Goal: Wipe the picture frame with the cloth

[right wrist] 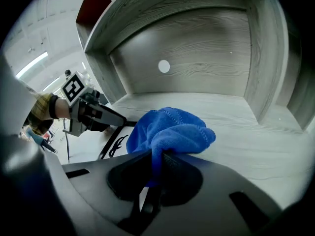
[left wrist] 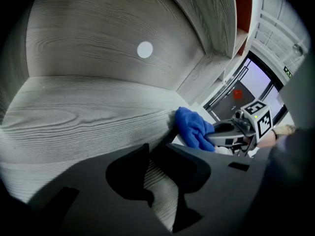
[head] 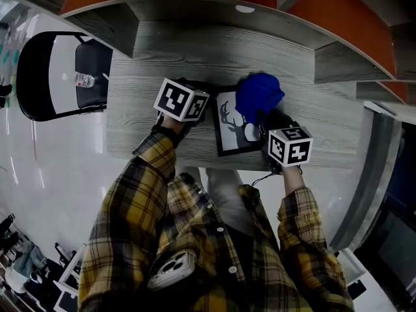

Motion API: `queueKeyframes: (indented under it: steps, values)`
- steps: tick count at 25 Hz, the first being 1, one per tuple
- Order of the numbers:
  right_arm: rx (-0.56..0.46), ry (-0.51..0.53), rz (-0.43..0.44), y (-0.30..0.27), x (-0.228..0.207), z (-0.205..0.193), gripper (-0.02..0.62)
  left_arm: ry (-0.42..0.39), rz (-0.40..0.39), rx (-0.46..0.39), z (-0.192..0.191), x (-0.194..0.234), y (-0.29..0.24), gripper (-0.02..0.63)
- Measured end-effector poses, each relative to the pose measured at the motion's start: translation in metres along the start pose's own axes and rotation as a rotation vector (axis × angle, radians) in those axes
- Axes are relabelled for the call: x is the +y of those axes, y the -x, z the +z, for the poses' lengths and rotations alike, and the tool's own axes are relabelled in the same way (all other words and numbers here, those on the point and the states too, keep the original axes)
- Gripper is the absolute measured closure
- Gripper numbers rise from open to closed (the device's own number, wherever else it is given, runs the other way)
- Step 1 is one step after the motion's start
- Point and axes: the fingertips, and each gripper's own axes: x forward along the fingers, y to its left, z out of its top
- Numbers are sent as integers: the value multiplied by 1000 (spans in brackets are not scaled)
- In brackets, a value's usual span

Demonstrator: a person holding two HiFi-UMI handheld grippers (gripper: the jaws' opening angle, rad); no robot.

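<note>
Little wiping looks done: your right gripper [right wrist: 157,157] clamps the cloth [right wrist: 170,129] over the frame's [head: 227,134] far side, your left gripper [left wrist: 155,149] stands open at its left edge.

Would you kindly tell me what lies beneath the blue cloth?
The picture frame lies beneath the blue cloth, flat on the grey wooden desk; its antlered deer print shows at the left. The cloth covers the frame's upper right part, so nothing there can be seen.
</note>
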Motion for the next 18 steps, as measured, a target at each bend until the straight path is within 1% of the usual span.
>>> queueKeyframes:
  steps: [6, 13, 18]
  values:
    - [40, -9, 16, 26, 12, -40, 546, 5, 7, -9, -1, 0, 0, 508]
    - [66, -70, 26, 52, 22, -79, 546, 11, 6, -12, -1, 0, 0, 508]
    - [77, -115, 29, 65, 26, -99, 546, 13, 7, -14, -1, 0, 0, 508]
